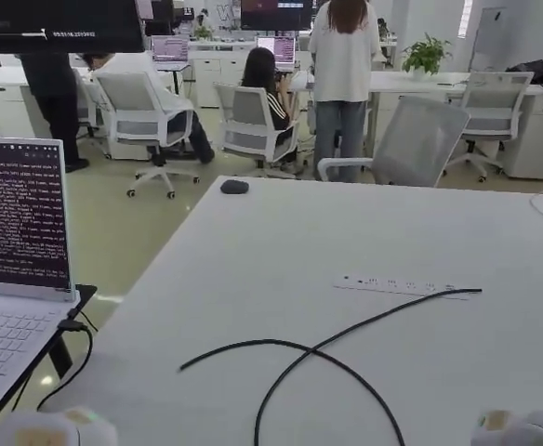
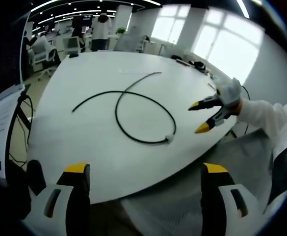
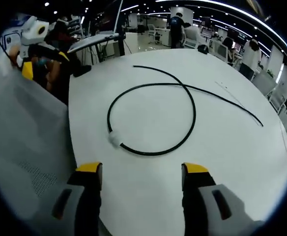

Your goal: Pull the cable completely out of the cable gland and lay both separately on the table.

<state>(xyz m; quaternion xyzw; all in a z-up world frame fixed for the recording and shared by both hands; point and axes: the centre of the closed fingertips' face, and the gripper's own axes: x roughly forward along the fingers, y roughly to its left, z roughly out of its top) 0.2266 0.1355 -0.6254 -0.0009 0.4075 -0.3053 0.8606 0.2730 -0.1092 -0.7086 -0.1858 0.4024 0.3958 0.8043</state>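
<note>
A black cable (image 1: 271,342) lies in a loose crossed loop on the white table (image 1: 281,242). In the left gripper view the cable (image 2: 116,112) ends in a small white cable gland (image 2: 169,139) near the table's near edge. The right gripper view shows the gland (image 3: 114,138) on the loop's lower left, still on the cable (image 3: 195,115). My left gripper (image 2: 146,169) hangs open before the table edge, holding nothing. My right gripper (image 3: 142,168) is open too, just short of the gland. Both gripper bodies peek in at the head view's bottom corners.
An open laptop (image 1: 20,232) stands on a stand at the left. A flat white strip (image 1: 397,285) lies beyond the cable, and a dark mouse (image 1: 234,187) sits near the far edge. Office chairs (image 1: 416,139) and people fill the room behind.
</note>
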